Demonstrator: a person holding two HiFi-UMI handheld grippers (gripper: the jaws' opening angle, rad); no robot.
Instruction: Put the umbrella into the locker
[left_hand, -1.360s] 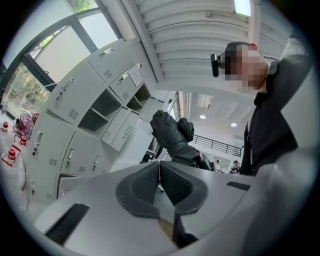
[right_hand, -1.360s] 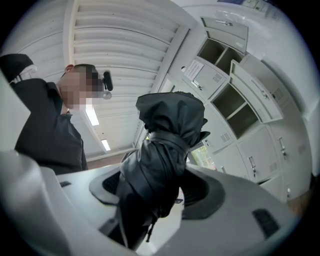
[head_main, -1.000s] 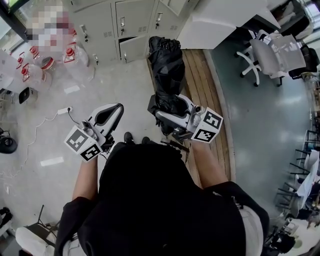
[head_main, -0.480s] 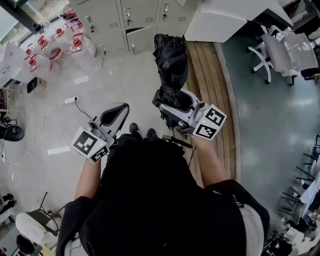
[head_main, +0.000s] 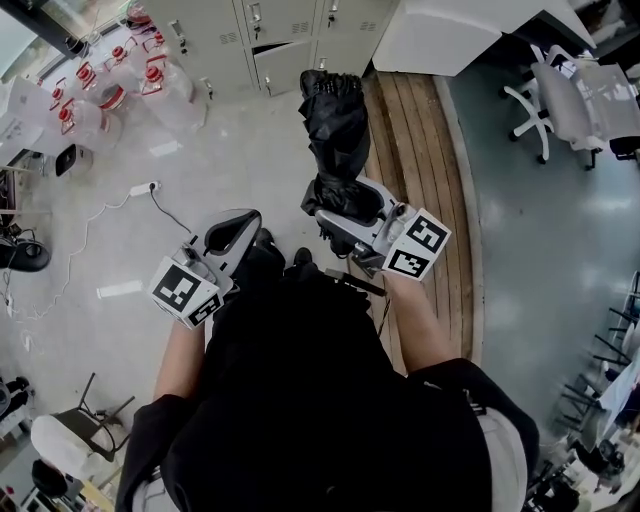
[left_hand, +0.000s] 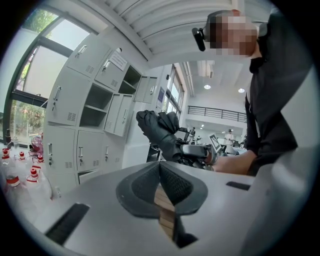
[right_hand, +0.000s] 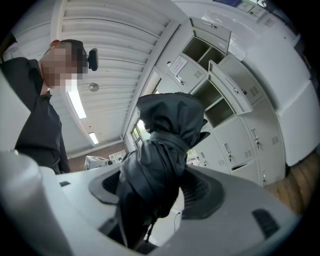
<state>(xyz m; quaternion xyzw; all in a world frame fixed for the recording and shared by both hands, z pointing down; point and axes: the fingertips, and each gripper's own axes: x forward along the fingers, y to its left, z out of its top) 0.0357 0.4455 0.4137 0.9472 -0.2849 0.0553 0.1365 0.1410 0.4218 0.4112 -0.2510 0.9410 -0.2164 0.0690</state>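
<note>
A folded black umbrella (head_main: 336, 135) sticks forward from my right gripper (head_main: 347, 205), which is shut on its lower part. In the right gripper view the umbrella (right_hand: 160, 160) fills the space between the jaw pads. My left gripper (head_main: 232, 232) hangs lower left, shut with nothing in it; its pads meet in the left gripper view (left_hand: 161, 186), where the umbrella (left_hand: 159, 131) shows at the right. The grey lockers (head_main: 275, 45) stand ahead; some upper compartments (right_hand: 216, 102) stand open, and one low door (head_main: 282, 66) is ajar.
Several clear water jugs with red caps (head_main: 110, 90) stand at the left by the lockers. A white power strip and cable (head_main: 140, 190) lie on the floor. A wooden strip (head_main: 415, 150) runs along the right. An office chair (head_main: 570, 110) is far right.
The view has drifted so the lockers sit higher and closer. Both grippers have kept their hold and relative places, with the umbrella still pointing at the lockers.
</note>
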